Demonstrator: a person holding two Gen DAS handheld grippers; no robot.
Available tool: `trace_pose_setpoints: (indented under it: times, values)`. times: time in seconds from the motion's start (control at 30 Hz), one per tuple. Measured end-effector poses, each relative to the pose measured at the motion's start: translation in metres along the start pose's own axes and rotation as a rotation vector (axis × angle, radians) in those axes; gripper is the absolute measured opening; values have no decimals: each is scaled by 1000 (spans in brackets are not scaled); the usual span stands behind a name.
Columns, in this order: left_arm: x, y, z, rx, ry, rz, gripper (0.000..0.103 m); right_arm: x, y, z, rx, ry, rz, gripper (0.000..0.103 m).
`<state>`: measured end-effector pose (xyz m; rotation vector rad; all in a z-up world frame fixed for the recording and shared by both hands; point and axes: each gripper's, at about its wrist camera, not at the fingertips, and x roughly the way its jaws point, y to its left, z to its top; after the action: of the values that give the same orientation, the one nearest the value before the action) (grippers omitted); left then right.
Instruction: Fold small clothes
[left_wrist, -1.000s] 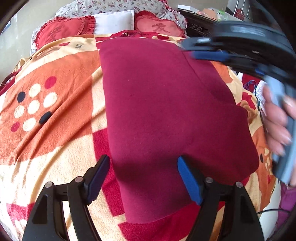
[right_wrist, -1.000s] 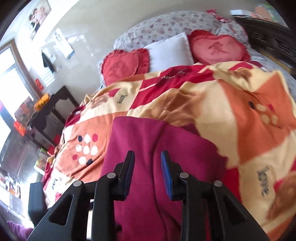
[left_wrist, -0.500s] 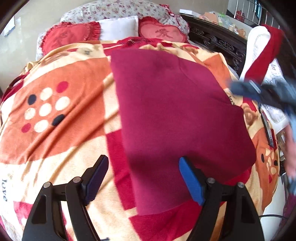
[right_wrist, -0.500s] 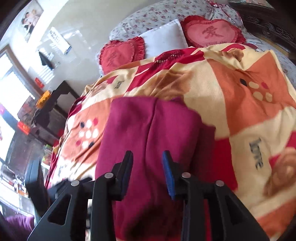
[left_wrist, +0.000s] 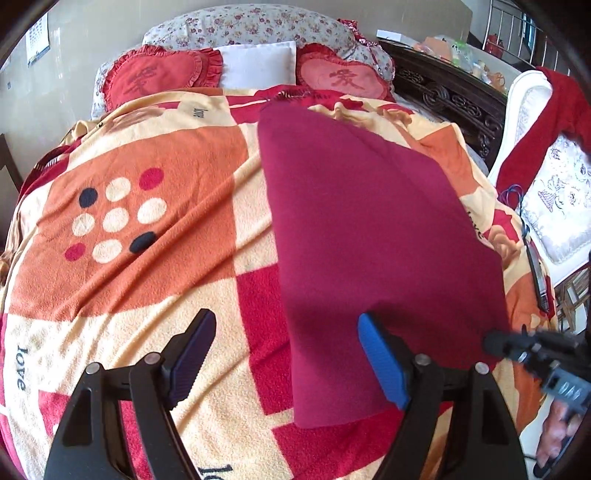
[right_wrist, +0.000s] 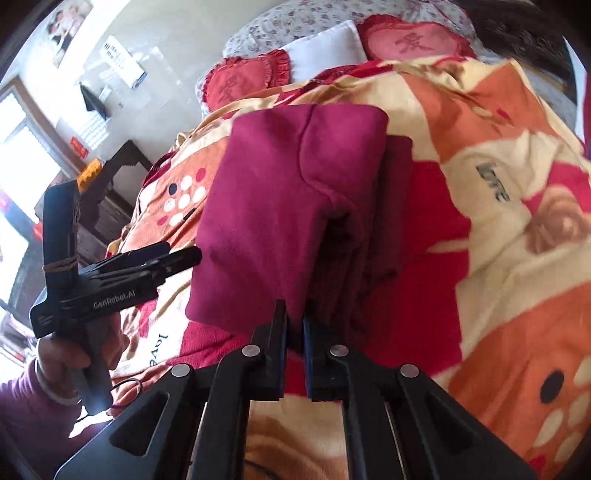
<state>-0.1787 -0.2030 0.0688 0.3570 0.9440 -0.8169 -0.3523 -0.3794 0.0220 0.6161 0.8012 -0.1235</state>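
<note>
Heart-shaped cushions (left_wrist: 159, 79) and white pillow (left_wrist: 258, 68) at bed head. Folded maroon garment (left_wrist: 369, 236) flat on patterned fleece blanket (left_wrist: 129, 258), lengthwise toward pillows. Left hand-held gripper (left_wrist: 286, 360) spread, empty, straddling garment's near-left edge. Right hand-held gripper (right_wrist: 294, 350) clenched at near edge; whether gripping cloth, cannot tell.

The word "love" is printed in dark letters at several spots on the blanket (left_wrist: 147, 280). A large red Chinese character is borne by each heart-shaped cushion (left_wrist: 341, 79). "GenRobot.AI" is written in white on the left gripper (right_wrist: 181, 258) body. Print on the wall poster (right_wrist: 120, 61) is too blurred to be read.
</note>
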Motion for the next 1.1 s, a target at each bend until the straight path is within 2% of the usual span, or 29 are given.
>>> trace_pose_setpoints:
  times: [0.1,0.23,0.3,0.43,0.53,0.6,0.7,0.8,0.97,1.03,1.1]
  values:
    - [13,-5,1,0,35,-8,84,22,-9,-12,16,73,-19,0]
    - [22,-8,1,18,31,5,84,3,1,4,-36,74,-33,0]
    - [25,-7,2,15,36,0,84,-10,7,17,-67,53,-37,5]
    - [30,-7,1,9,40,-1,86,-24,20,51,-86,-75,-33,6]
    - [31,-8,2,13,41,3,87,-2,27,72,-118,-110,-57,6]
    - [32,-8,2,17,42,7,88,23,28,80,-125,-86,-92,6]
    - [33,-8,2,22,51,-6,89,54,11,76,-121,-24,-247,6]
    - [34,-9,1,27,48,1,90,48,-10,63,-47,-47,-210,6]
    - [32,-10,0,27,40,10,90,34,-9,61,-5,-52,-212,11]
    - [31,-10,0,26,37,13,90,24,-3,64,4,-92,-199,11]
    - [32,-10,0,23,40,14,90,18,2,66,-10,-153,-221,18]
